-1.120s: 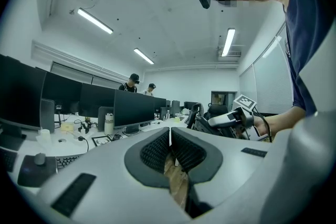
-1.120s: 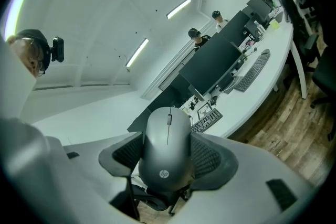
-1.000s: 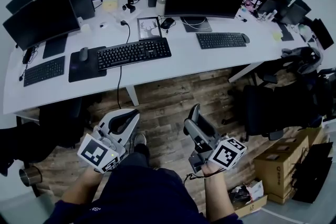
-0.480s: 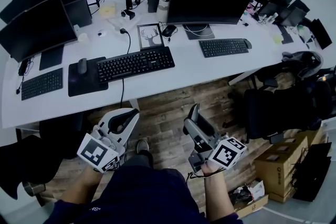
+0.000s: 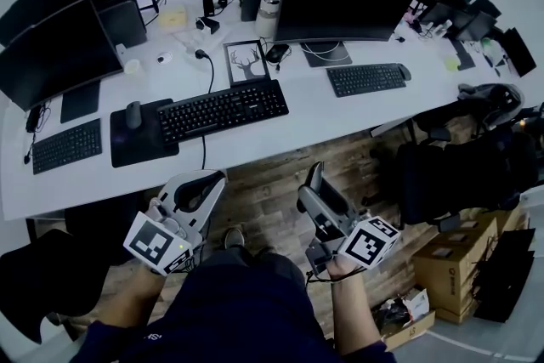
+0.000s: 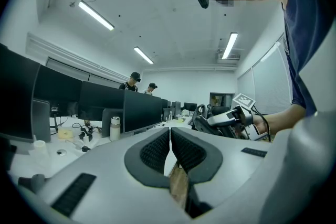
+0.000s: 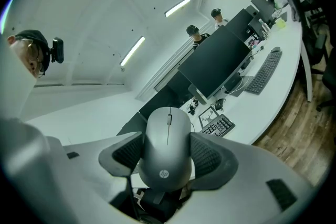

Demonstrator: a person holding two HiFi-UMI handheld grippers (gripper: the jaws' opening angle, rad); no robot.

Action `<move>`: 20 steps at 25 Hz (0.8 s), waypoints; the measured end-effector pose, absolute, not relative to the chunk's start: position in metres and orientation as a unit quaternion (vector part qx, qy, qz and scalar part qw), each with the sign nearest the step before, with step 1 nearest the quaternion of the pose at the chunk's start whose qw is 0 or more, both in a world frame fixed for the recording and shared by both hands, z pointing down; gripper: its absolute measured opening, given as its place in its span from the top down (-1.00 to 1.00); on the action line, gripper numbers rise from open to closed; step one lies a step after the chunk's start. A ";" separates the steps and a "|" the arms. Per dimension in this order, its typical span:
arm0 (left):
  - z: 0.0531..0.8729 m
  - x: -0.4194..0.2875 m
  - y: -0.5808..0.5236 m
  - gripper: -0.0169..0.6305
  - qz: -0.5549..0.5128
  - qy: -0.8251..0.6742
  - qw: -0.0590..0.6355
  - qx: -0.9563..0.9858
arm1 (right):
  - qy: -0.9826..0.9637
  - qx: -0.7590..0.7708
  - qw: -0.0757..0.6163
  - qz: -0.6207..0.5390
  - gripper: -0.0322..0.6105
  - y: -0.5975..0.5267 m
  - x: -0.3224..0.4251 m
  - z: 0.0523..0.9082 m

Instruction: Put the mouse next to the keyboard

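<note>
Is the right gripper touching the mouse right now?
Touching. The right gripper view shows the pads of the right gripper pressed against both sides of the mouse.

Head view: high, steeply down on desk. Left, right gripper views: low, close along own jaws, toward same desk; right shares keyboard.

Right of the keyboard the worktop lies bare up to its front edge, open to a reach from below. Just behind the keyboard stand a frame and a monitor. A cable hangs in front.
</note>
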State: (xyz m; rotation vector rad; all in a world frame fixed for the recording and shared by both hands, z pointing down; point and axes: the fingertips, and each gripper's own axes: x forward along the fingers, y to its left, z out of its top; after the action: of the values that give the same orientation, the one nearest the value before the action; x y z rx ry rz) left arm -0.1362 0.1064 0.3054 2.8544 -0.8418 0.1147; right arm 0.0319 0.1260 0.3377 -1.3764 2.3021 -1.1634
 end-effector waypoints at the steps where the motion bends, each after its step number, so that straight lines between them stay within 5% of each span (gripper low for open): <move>1: 0.306 -0.137 0.104 0.83 0.038 -0.282 0.082 0.955 | 0.783 -0.468 0.108 -0.396 0.00 0.124 0.031 0.338; 20: 0.312 -0.133 0.061 0.83 0.043 -0.307 0.078 0.948 | 0.794 -0.445 0.106 -0.401 0.00 0.069 0.035 0.348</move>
State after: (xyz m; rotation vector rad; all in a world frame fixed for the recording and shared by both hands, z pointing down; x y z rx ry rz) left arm -0.1333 0.0614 0.3121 2.8377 -0.9178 0.1274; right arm 0.0353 0.0685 0.3478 -1.3111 2.3382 -1.1803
